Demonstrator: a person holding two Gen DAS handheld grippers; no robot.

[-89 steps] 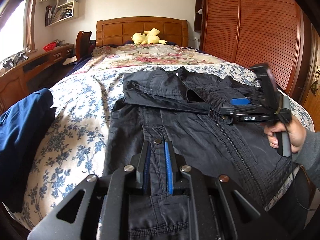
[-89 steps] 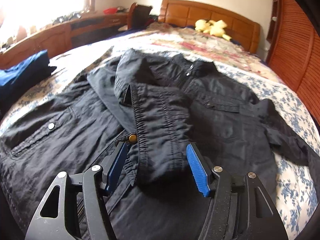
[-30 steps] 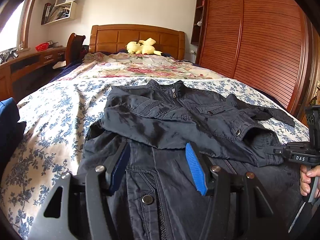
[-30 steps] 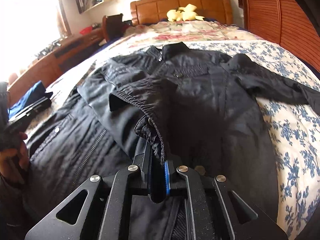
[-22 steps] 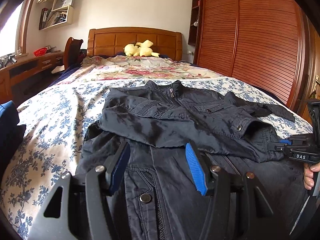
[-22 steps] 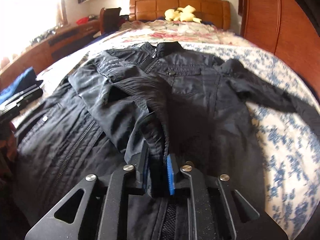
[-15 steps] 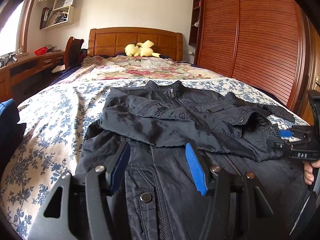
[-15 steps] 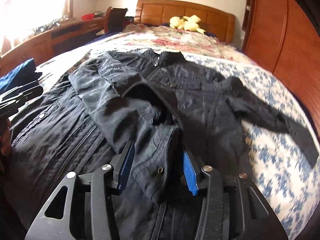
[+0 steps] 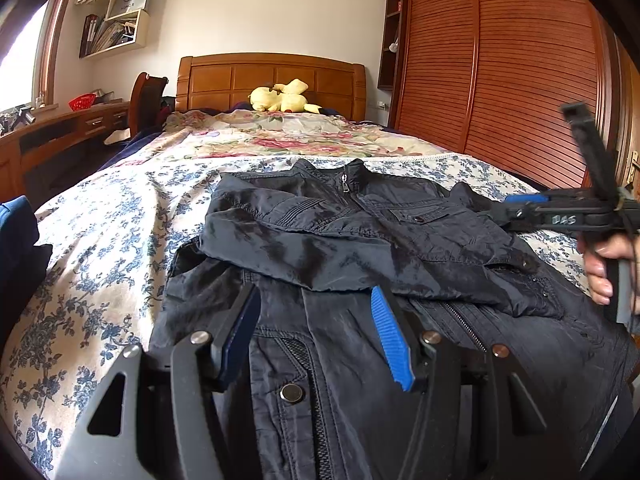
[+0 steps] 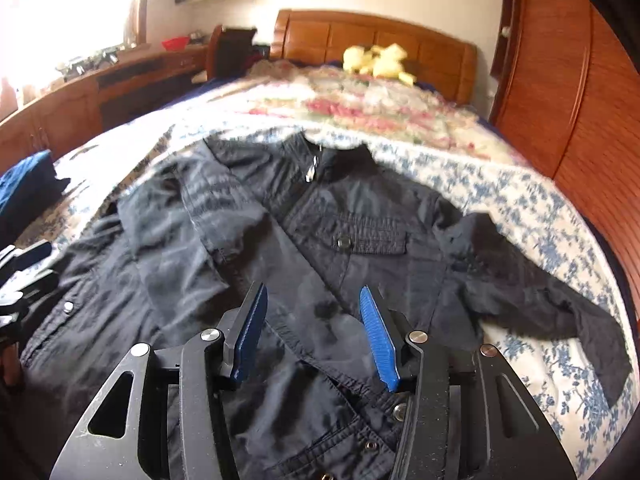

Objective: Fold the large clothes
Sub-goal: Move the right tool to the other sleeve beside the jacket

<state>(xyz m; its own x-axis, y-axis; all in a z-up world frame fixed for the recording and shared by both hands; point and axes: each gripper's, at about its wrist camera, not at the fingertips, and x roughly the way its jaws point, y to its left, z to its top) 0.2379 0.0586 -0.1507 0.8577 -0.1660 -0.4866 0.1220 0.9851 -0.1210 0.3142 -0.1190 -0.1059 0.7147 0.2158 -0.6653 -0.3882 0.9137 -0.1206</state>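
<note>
Only "DAS" reads on the right gripper (image 9: 520,210); both grippers' fingers gape, empty.

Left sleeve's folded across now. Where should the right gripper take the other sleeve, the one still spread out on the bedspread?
Probably the cuff end of the outstretched sleeve, approached from the wardrobe side. It lies flat and free on the bedspread, so the open right gripper can pinch its edge.

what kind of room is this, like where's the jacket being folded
A bedroom, most likely in a home. The black jacket lies on a bed with a floral bedspread and a wooden headboard. A louvred wooden wardrobe stands along one side.
</note>
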